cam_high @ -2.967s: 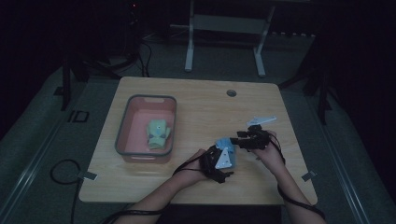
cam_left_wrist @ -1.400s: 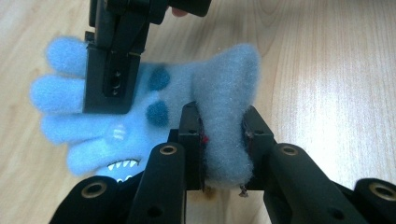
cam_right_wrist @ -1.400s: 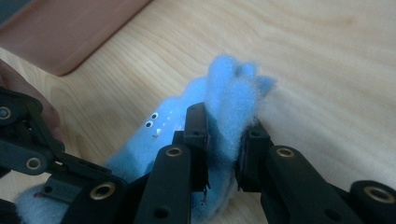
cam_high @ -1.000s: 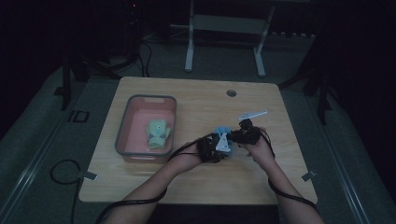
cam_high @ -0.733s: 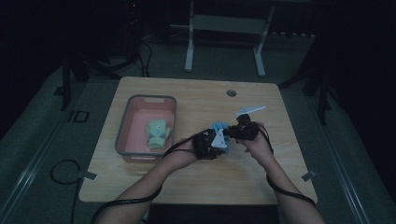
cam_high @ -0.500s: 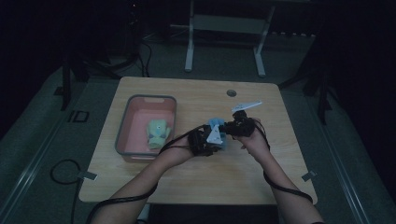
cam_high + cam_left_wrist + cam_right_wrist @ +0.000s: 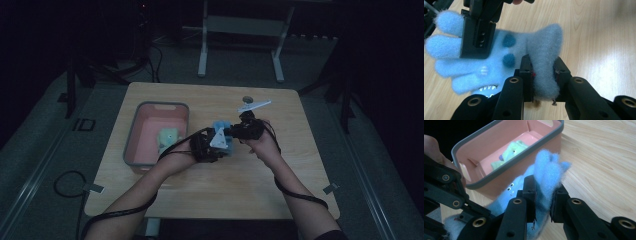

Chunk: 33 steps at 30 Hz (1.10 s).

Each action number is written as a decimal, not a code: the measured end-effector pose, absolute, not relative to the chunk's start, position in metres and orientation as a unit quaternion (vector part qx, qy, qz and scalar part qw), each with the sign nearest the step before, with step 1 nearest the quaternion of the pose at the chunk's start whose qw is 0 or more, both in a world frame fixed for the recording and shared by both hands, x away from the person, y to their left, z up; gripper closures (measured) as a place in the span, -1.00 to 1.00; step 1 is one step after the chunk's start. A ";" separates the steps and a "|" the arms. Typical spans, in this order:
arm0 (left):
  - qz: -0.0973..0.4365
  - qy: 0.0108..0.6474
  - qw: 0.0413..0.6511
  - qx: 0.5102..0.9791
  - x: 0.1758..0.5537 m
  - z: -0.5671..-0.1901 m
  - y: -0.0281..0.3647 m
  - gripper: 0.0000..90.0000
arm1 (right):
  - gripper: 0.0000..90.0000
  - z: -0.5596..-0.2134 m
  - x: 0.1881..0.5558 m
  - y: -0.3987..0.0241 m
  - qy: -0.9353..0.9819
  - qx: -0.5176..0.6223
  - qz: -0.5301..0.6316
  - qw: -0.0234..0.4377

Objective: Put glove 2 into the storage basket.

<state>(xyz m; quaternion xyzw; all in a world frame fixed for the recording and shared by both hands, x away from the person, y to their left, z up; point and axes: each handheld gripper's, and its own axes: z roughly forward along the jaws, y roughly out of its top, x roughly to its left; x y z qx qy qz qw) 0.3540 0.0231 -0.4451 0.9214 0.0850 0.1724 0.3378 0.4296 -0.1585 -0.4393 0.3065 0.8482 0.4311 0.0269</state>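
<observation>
Both grippers hold one fluffy blue glove (image 7: 506, 57) above the wooden surface (image 7: 260, 185). The left gripper (image 7: 543, 75) has its fingers clamped on the cuff; the right gripper (image 7: 543, 195) has its fingers clamped on the finger end. The pink bin (image 7: 506, 152) sits just beyond them.
</observation>
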 end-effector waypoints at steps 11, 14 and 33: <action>0.177 0.099 0.333 0.921 0.352 -0.442 0.051 0.68 | 0.74 -0.436 0.432 -0.129 0.849 0.293 0.439 0.017; 0.178 0.102 0.330 0.921 0.352 -0.441 0.057 0.68 | 0.74 -0.434 0.432 -0.119 0.853 0.287 0.436 0.018; 0.174 0.147 0.302 0.926 0.349 -0.444 0.124 0.68 | 0.74 -0.438 0.440 -0.043 0.867 0.252 0.430 -0.004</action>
